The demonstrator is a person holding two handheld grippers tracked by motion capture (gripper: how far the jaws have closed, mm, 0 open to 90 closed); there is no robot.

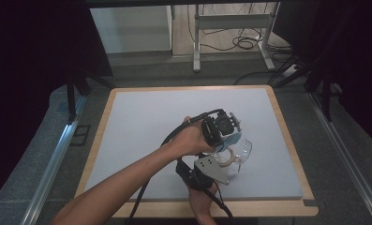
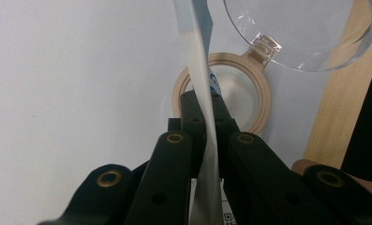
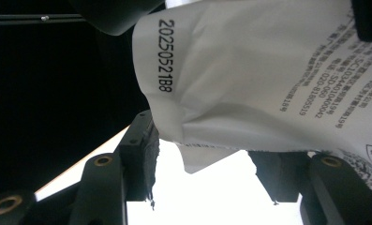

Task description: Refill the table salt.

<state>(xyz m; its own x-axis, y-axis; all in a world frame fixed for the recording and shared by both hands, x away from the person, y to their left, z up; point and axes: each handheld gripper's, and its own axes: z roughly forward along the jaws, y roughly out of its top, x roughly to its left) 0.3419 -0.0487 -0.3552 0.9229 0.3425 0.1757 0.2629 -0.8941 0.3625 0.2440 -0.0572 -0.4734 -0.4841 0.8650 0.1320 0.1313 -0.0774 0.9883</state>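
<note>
A pale grey mat [image 1: 141, 122] covers the tabletop [image 1: 286, 136], whose light wood edge shows round it in the middle of the frame. The floor [image 1: 33, 154] to either side is grey carpet, with metal rails [image 1: 57, 154] running along the lower left and lower right. Dark curtains [image 1: 29, 51] hang at the upper left and upper right. At top centre stands a white metal frame [image 1: 233, 21] on a lighter floor, with black cables [image 1: 242, 42] looped beneath it. A pale panel [image 1: 130, 28] stands left of it.

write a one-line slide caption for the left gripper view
Left gripper shut on a thin white packet above a beige-rimmed container with its clear lid open.
</note>
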